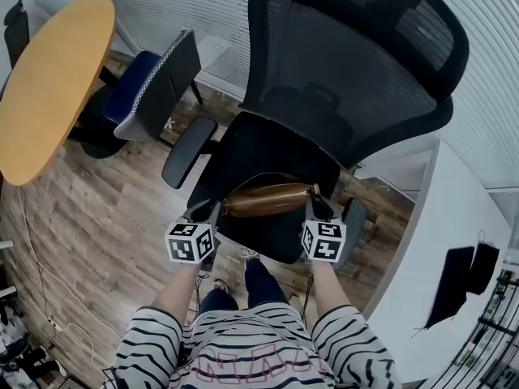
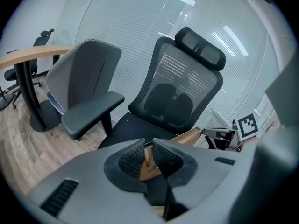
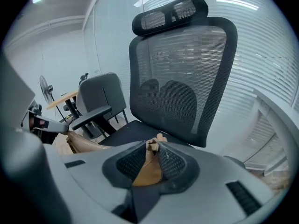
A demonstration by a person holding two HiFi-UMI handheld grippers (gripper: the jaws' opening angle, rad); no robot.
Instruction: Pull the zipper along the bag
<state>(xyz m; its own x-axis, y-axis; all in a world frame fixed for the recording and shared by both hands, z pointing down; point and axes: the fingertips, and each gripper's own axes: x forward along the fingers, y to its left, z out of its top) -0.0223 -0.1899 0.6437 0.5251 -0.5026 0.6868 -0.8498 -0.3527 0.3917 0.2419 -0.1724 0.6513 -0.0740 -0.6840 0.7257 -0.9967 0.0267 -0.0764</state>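
Over the chair seat (image 1: 259,148), tan bag (image 1: 268,198), left gripper (image 2: 148,158), right gripper (image 3: 153,155), each clamped on one end, zipper indistinct.

Top (image 1: 259,355): long-sleeved, black & white horizontal stripes, pink lettering across chest; sleeves (image 1: 150,343) stop short of the forearms. Dark blue jeans (image 1: 263,280). Left gripper (image 2: 148,158) & right gripper (image 3: 152,158): grey plastic shells w/ slot vents, black ribbed fingers (image 2: 131,160). Each carries a white cube (image 1: 190,242) w/ black square markers.
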